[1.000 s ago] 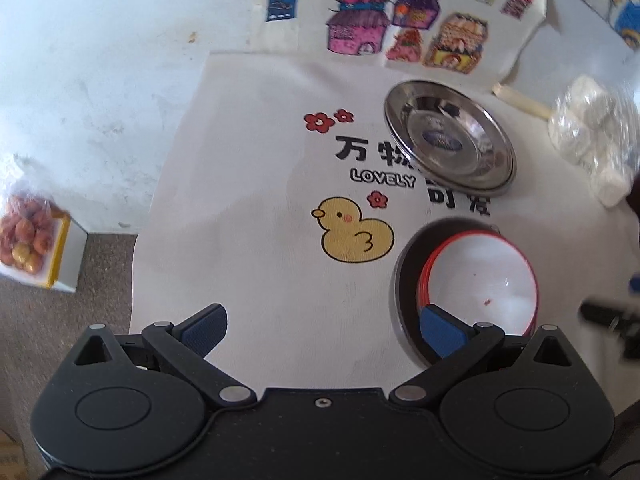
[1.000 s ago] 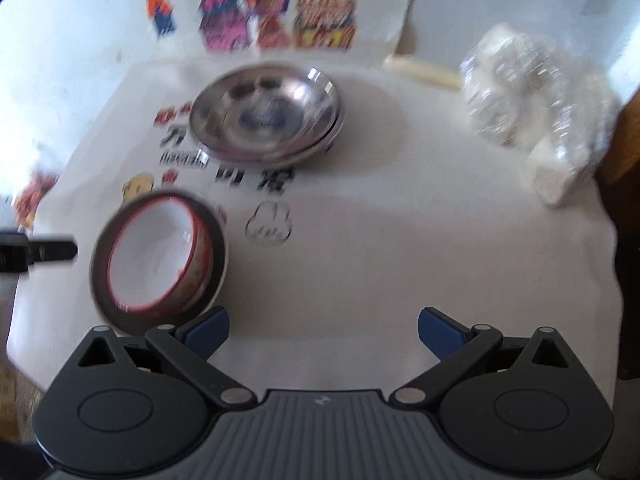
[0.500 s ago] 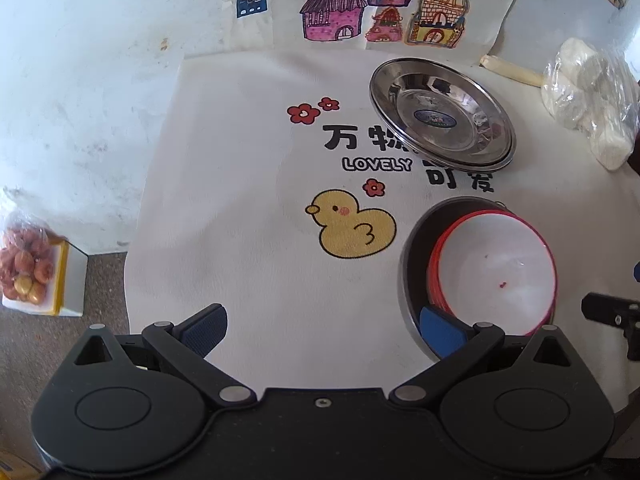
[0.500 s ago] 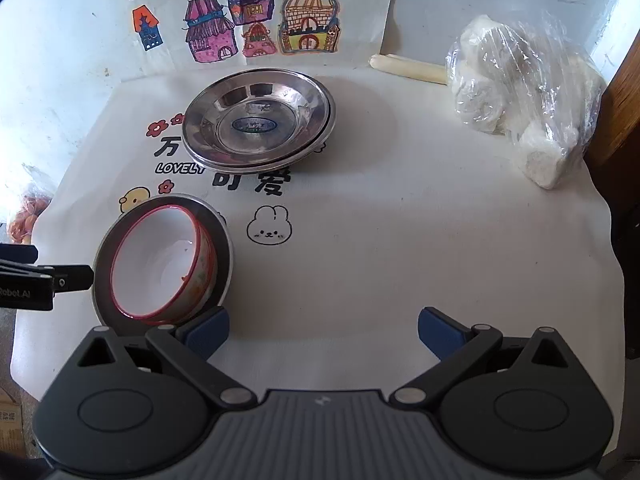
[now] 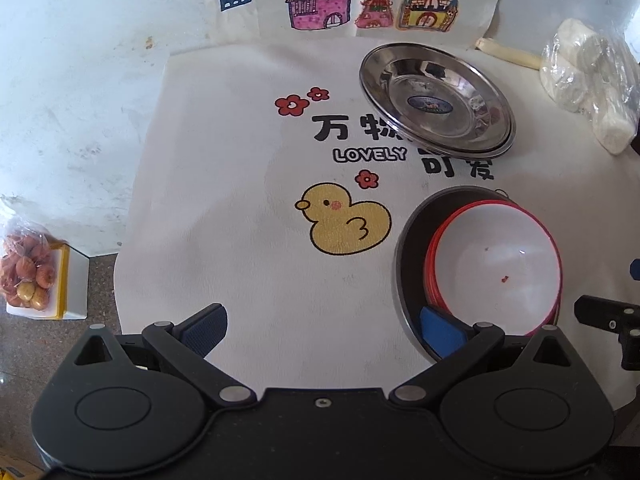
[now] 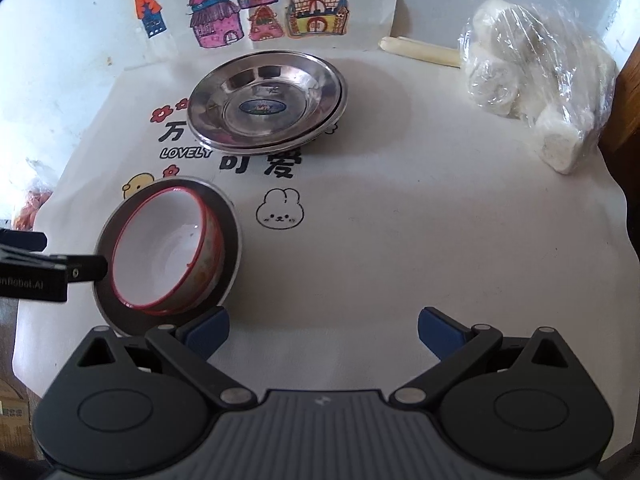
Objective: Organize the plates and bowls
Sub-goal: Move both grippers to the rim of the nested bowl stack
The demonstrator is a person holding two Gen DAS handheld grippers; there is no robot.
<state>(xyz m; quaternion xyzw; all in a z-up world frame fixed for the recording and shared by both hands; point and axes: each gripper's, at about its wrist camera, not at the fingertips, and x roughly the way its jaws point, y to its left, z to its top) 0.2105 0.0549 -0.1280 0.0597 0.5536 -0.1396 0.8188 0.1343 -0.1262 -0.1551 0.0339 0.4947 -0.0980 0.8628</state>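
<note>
Two or more shiny steel plates (image 5: 436, 100) (image 6: 266, 104) are stacked at the back of the white cloth. Nearer, white bowls with red rims (image 5: 496, 264) (image 6: 164, 244) sit nested and tilted inside a dark metal bowl (image 5: 408, 264) (image 6: 230, 232). My left gripper (image 5: 322, 328) is open and holds nothing. Its right pad (image 5: 440, 330) overlaps the dark bowl's near rim; I cannot tell whether it touches. My right gripper (image 6: 322, 326) is open and holds nothing, just right of the dark bowl. Each gripper shows at the edge of the other's view.
A plastic bag of white lumps (image 6: 536, 92) (image 5: 588, 80) lies at the back right, beside a cream stick (image 6: 420, 50). Drawings of houses hang on the wall behind. A bag of fruit on a box (image 5: 28, 276) sits on the floor left of the table edge.
Both cameras shifted slightly, and the right wrist view went from blurred to sharp. The plates and bowls stayed where they were. Both grippers stayed open.
</note>
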